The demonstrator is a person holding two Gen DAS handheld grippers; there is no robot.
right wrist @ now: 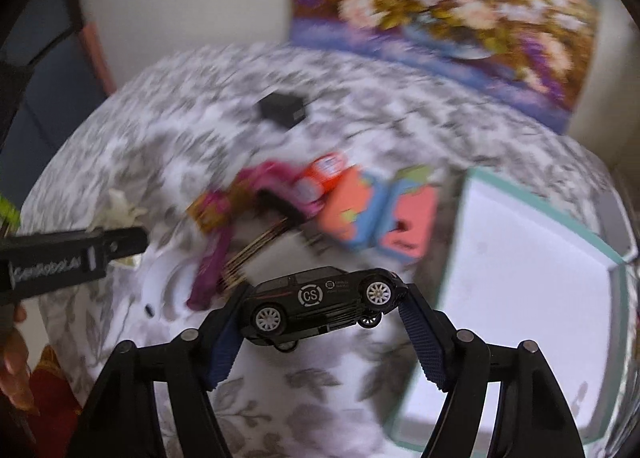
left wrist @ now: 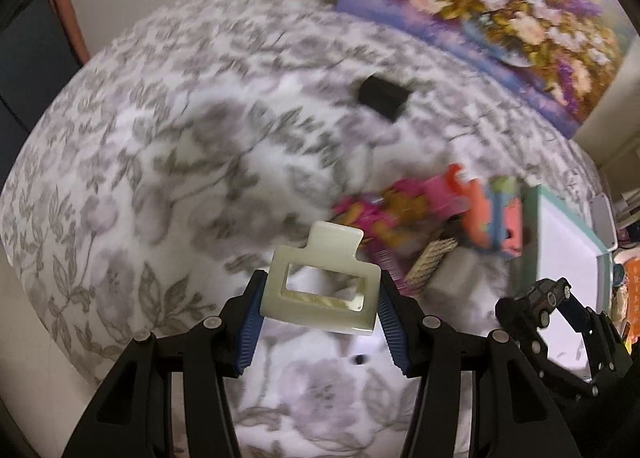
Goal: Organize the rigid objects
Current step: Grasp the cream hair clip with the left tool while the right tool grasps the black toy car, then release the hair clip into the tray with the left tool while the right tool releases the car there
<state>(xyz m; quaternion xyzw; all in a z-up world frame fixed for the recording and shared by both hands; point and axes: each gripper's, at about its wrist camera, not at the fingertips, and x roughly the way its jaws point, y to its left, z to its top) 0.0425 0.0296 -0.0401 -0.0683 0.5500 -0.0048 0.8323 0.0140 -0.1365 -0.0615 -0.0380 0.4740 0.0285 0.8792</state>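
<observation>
Tongs first: the left gripper (left wrist: 320, 300), black-armed with blue ribbed pads, is clenched on a cream rectangular plastic hair claw clip (left wrist: 320, 286), its pads pressing the clip's two short ends, the clip clear of the cloth below. The right gripper (right wrist: 324, 300), of the same build, grasps a black die-cast toy car (right wrist: 320, 300) with white wheels and a round "CS" mark on its door, nose against one pad and tail against the other, roof towards twelve o'clock.

In the left wrist view, the right gripper and its car appear at four o'clock. In the right wrist view, the left gripper's arm crosses at nine o'clock, with part of a hand at the lower left edge.

Surface: a white bedspread printed with grey leaves and flowers (left wrist: 160, 178), much blurred. On it, at one o'clock from the car, lies a heap of bright toys (right wrist: 320, 202), pink, orange and blue, with a coiled cord-like bundle beside it; individual pieces cannot be told apart. A small black box (right wrist: 282, 108) sits alone towards twelve o'clock. At three o'clock rests a shallow white tray with a teal rim (right wrist: 536, 254).

Room: a floral painting in purple, white and gold (left wrist: 480, 6) leans against a pale wall at the far edge of the bedspread.
</observation>
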